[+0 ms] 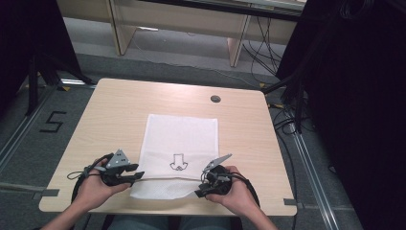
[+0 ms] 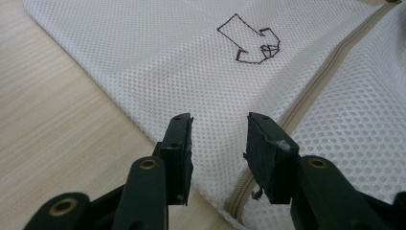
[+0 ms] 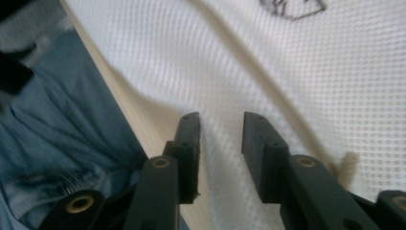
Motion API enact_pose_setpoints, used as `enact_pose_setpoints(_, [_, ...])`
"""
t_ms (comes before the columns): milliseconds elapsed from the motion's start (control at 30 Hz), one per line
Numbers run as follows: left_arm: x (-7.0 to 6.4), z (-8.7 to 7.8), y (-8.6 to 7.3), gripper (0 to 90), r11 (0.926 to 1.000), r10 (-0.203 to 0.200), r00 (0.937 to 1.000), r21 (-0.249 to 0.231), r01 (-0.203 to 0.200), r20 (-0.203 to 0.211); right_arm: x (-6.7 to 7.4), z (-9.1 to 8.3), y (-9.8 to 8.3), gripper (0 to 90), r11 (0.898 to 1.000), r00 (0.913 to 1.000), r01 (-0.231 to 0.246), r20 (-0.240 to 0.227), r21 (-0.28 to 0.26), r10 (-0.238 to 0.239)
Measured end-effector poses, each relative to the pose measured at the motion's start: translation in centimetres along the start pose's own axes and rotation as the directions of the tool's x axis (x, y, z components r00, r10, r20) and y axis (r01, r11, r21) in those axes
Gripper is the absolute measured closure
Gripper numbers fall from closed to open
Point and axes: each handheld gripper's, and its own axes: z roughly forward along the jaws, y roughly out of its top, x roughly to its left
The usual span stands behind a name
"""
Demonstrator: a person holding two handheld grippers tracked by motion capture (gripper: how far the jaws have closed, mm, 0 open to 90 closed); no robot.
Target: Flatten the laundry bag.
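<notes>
- Lying flat on the wooden table (image 1: 110,110), a white mesh bag (image 1: 182,132) sits near the person's edge, middle of the tabletop; a small dark outline drawing (image 1: 178,163) is printed on it
- A beige zip (image 2: 311,91) runs across the bag near its close end; in the high view that end is slightly rumpled at the table edge
- Left gripper (image 1: 136,176): held in the left hand (image 1: 95,187) at the bag's near left corner; jaws apart in the left gripper view (image 2: 218,139), mesh and the zip end lying in the gap, pads not pressing on the cloth
- Right gripper (image 1: 200,191): held in the right hand (image 1: 234,191) at the bag's near right corner; jaws apart in the right gripper view (image 3: 220,139), over a raised fold of mesh, nothing clamped
- Blue denim of the person's trousers (image 3: 57,129) shows below the table edge
</notes>
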Motion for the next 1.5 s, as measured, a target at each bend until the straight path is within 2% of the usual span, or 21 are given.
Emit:
enact_pose_setpoints(33, [0.1,-0.1,0.0,60.6,1.0000,0.000,0.9998,0.001,0.000,0.020,-0.4,-0.7,0.0,66.1,0.999,0.9999,-0.017,-0.001,-0.039,0.017])
enact_pose_setpoints(100, [0.0,-0.1,0.1,60.8,0.9996,-0.028,0.9992,-0.008,0.028,0.028,-0.5,-0.9,0.0,64.8,0.998,0.9995,-0.033,-0.002,-0.050,0.033])
enact_pose_setpoints(200, [-0.1,-0.1,0.1,63.0,0.9991,-0.036,0.9980,-0.020,0.037,0.052,-1.2,-1.6,-0.1,63.7,0.994,0.9973,-0.073,-0.007,-0.084,0.073])
enact_pose_setpoints(267, [-0.4,0.2,0.0,64.7,0.9985,-0.051,0.9960,-0.015,0.052,0.074,-1.9,-1.7,-0.3,67.4,0.995,0.9979,-0.061,0.017,-0.075,0.063])
enact_pose_setpoints(300, [-0.5,0.3,0.1,66.5,0.9994,-0.034,0.9945,-0.007,0.035,0.099,-2.0,-1.6,-0.4,70.8,0.995,0.9966,-0.076,0.027,-0.059,0.078])
enact_pose_setpoints(367, [-1.1,0.8,0.0,70.5,0.9983,-0.058,0.9891,0.003,0.058,0.135,-2.2,-1.4,-0.6,77.1,0.997,0.9946,-0.082,0.063,-0.015,0.083])
enact_pose_setpoints(400, [-1.4,1.0,0.1,74.4,0.9983,-0.059,0.9873,0.014,0.057,0.148,-2.4,-1.1,-0.7,82.7,0.995,0.9906,-0.093,0.102,0.025,0.090])
enact_pose_setpoints(433, [-1.7,1.2,0.1,74.4,0.9979,-0.064,0.9840,0.023,0.061,0.166,-2.4,-1.1,-0.7,82.7,0.995,0.9906,-0.093,0.102,0.025,0.090])
enact_pose_setpoints(533, [-2.5,2.0,0.3,77.6,0.9980,-0.039,0.9819,0.056,0.029,0.186,-2.7,-0.8,-0.7,88.6,0.992,0.9842,-0.112,0.145,0.065,0.102])
enact_pose_setpoints(633, [-2.9,2.6,0.3,78.0,0.9952,0.001,0.9836,0.097,-0.018,0.180,-3.0,-0.3,-0.8,90.0,0.987,0.9815,-0.127,0.157,0.097,0.110])
enact_pose_setpoints(667, [-3.0,2.8,0.3,78.4,0.9924,0.030,0.9837,0.113,-0.051,0.177,-3.3,0.2,-0.9,90.0,0.986,0.9814,-0.117,0.165,0.118,0.097])
enact_pose_setpoints(733, [-3.0,2.9,0.3,78.5,0.9922,0.023,0.9852,0.117,-0.043,0.170,-3.5,0.6,-0.9,90.0,0.985,0.9820,-0.116,0.164,0.130,0.094])
enact_pose_setpoints(800, [-2.8,3.0,0.2,78.7,0.9875,0.050,0.9843,0.140,-0.074,0.169,-3.5,0.8,-0.8,90.0,0.980,0.9810,-0.144,0.150,0.137,0.123])
enact_pose_setpoints(900, [-2.7,3.3,0.0,79.0,0.9878,0.022,0.9877,0.149,-0.046,0.155,-3.6,1.1,-0.5,90.0,0.983,0.9775,-0.130,0.183,0.132,0.105])
enact_pose_setpoints(1067, [-2.3,3.4,0.0,78.7,0.9862,0.023,0.9901,0.159,-0.045,0.138,-3.8,1.5,-0.3,90.0,0.980,0.9771,-0.164,0.156,0.117,0.145])
enact_pose_setpoints(1100, [-2.2,3.5,0.0,78.7,0.9859,0.011,0.9907,0.164,-0.033,0.135,-4.1,1.5,-0.3,90.0,0.982,0.9789,-0.148,0.158,0.116,0.129])
enact_pose_setpoints(1133, [-2.1,3.5,0.0,78.6,0.9861,0.009,0.9914,0.164,-0.030,0.130,-4.1,1.6,-0.2,90.0,0.979,0.9750,-0.169,0.164,0.112,0.150])
enact_pose_setpoints(1200, [-1.8,3.5,0.1,78.6,0.9852,0.025,0.9920,0.165,-0.045,0.124,-4.2,1.6,0.0,90.0,0.979,0.9749,-0.174,0.159,0.105,0.156])
enact_pose_setpoints(1267, [-1.7,3.7,0.2,78.5,0.9859,0.006,0.9931,0.165,-0.025,0.117,-4.5,1.9,0.2,90.0,0.985,0.9766,-0.152,0.166,0.083,0.137])
enact_pose_setpoints(1433, [-1.2,3.9,0.3,78.4,0.9873,0.001,0.9950,0.158,-0.017,0.100,-4.6,1.9,0.3,90.0,0.981,0.9739,-0.177,0.159,0.083,0.162])
enact_pose_setpoints(1500, [-1.2,3.9,0.3,78.4,0.9870,0.001,0.9947,0.160,-0.018,0.103,-4.8,1.9,0.4,90.0,0.984,0.9757,-0.163,0.160,0.072,0.150])
